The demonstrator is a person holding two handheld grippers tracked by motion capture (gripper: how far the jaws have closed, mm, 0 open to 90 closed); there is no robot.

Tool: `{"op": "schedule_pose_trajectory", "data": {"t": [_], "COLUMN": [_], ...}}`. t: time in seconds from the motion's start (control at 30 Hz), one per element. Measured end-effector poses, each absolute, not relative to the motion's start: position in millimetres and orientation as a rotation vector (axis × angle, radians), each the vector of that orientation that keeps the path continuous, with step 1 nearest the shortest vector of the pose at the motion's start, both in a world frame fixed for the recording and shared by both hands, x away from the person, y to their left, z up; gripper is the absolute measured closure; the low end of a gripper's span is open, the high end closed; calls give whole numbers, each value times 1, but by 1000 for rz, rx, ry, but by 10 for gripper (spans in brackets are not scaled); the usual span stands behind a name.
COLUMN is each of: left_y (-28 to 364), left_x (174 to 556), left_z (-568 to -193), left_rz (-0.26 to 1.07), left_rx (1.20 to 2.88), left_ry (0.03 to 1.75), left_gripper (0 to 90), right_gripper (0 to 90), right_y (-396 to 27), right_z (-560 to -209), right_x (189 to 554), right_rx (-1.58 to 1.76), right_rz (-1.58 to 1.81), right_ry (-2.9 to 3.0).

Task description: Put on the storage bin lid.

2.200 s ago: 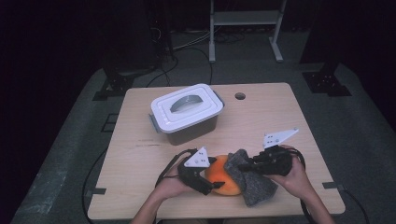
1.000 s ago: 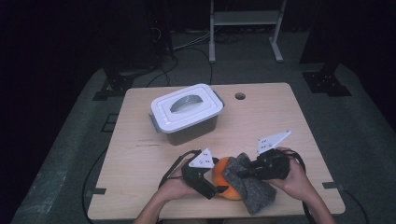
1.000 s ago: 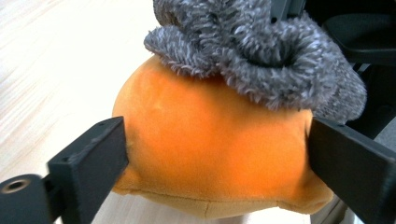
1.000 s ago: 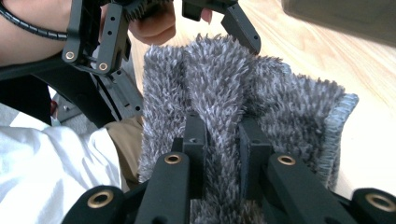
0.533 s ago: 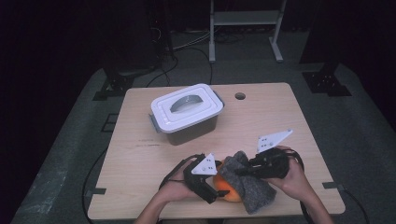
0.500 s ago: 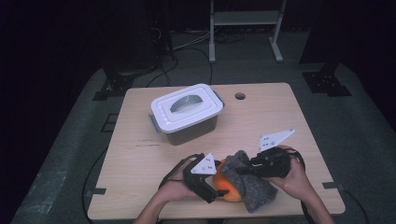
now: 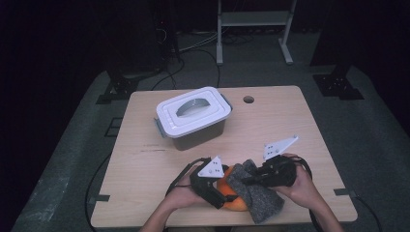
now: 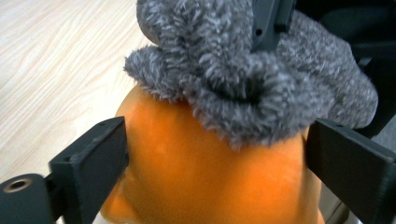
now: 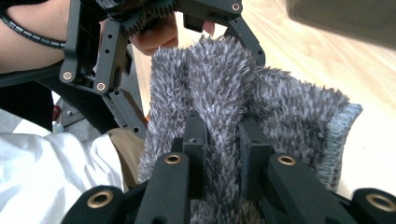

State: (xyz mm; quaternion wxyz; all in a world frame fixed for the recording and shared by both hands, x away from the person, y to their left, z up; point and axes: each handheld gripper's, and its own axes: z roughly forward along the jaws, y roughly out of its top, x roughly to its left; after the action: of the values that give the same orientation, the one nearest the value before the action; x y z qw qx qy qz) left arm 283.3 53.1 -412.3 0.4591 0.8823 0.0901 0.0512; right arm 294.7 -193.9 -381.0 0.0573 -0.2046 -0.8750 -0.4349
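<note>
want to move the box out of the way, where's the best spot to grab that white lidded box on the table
Judging by its shape, take the white lidded box by the arched handle lying across the middle of its lid, coming straight down from above. The lid is flat and level, the handle is its one narrow raised part, and the body looks too wide for the jaws. The latch tab seems a poorer choice.

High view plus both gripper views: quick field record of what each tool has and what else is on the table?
left tool: shut on the orange ball, one jaw on each side
right tool: shut on a fold of the grey cloth
cloth: draped over the top of the ball
box: lid on, farther back on the table, untouched
</note>
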Motion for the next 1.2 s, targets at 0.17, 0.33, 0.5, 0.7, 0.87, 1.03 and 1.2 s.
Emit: {"op": "schedule_pose_trajectory", "data": {"t": [0.17, 0.33, 0.5, 0.7, 0.87, 1.03, 1.2], "left_y": [55, 49, 48, 58, 50, 50, 59], "left_x": [283, 277, 274, 282, 281, 282, 289], "left_z": [-413, -411, -414, -418, -412, -416, -421], "left_rz": [113, 138, 153, 112, 135, 149, 111], "left_rx": [2170, 2173, 2208, 2222, 2173, 2210, 2216], "left_ry": [218, 156, 109, 152, 175, 158, 200], "left_gripper": [103, 111, 98, 100, 37, 94, 131], "right_gripper": [758, 757, 750, 750, 752, 747, 752], "right_y": [-204, -211, -200, -206, -204, -187, -195], "right_z": [-383, -374, -372, -387, -387, -387, -391], "right_x": [298, 296, 296, 302, 299, 293, 297], "right_rx": [-621, -637, -637, -659, -645, -585, -615], "right_rz": [-1243, -1318, -1366, -1284, -1303, -1319, -1295], "right_ry": [-2655, -2648, -2664, -2639, -2655, -2691, -2686]}}
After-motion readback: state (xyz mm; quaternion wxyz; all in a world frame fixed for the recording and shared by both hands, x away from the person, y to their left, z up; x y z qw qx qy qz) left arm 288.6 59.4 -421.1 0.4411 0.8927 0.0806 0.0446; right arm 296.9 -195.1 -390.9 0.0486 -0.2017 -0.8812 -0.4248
